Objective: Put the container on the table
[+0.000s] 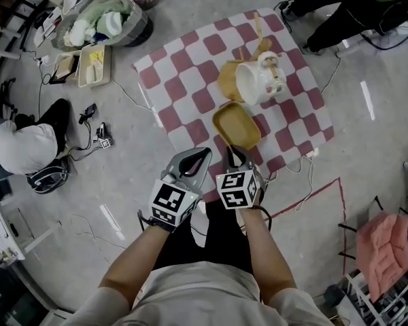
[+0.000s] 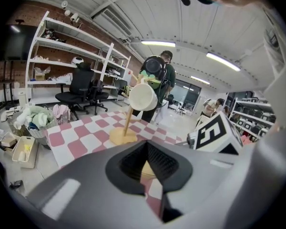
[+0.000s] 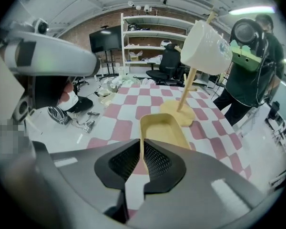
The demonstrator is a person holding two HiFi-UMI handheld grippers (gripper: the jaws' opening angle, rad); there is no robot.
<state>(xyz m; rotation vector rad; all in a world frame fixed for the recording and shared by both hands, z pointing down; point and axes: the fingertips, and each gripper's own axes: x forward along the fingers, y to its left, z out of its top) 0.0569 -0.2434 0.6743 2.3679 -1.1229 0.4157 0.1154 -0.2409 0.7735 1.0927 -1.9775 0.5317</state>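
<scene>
We see the container (image 1: 236,125) on the cloth (image 1: 190,80), before the mug stand (image 1: 230,80); our right gripper (image 1: 236,156) at its near rim, left gripper (image 1: 196,160) beside, basket (image 1: 105,19) far left

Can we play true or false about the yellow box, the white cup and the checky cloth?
1. The right gripper pinches the wall of the yellow rectangular plastic container. True.
2. That container is empty. True.
3. The white mug sits inside the container. False: it hangs tilted on the yellow wooden stand.
4. The cloth is blue striped. False: it is red-and-white checked.
5. The left gripper holds the mug. False: it is well apart from it.
</scene>
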